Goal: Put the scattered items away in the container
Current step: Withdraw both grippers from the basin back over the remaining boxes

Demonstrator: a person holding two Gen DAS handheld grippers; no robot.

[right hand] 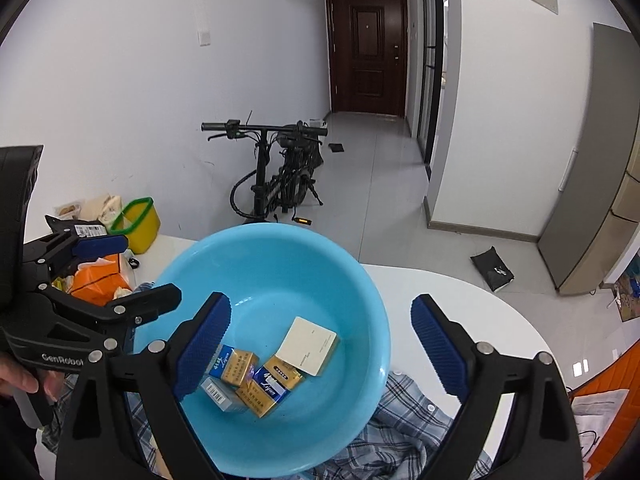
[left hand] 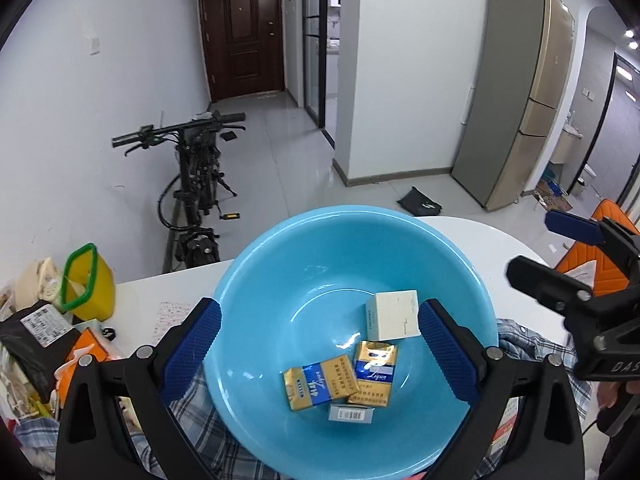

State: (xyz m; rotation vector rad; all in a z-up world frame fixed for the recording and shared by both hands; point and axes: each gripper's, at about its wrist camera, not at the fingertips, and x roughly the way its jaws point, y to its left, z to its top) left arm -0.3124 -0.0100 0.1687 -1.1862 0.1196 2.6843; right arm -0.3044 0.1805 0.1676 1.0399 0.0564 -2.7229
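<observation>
A white rounded surface (left hand: 472, 240) stands in a tiled hallway room, with a bicycle (left hand: 196, 184) against the far wall and a refrigerator (left hand: 516, 120) at the right.

Progress: the tidying appears well advanced, possibly complete. A blue basin (left hand: 280, 264) sits near the front of the surface, partly on a plaid shirt (right hand: 404, 412).

Basin contents, four items:
- a white box (left hand: 394, 314), tilted, toward the right;
- two gold-and-blue packets (left hand: 346, 376), overlapping at centre;
- a small grey box with a barcode (left hand: 351, 413), nearest, partly under the packets.

Outstanding: a cluttered group at the far left, including a yellow tub with a green rim (left hand: 86, 280), an orange bag (right hand: 100, 276) and a dark parcel (left hand: 36, 340). Whether any of these belongs to the task cannot be told.

Left gripper (left hand: 320, 352): jaws spread wide, empty, hovering over the basin. Right gripper (right hand: 320, 348): jaws likewise released, holding nothing, above the basin's right half.
</observation>
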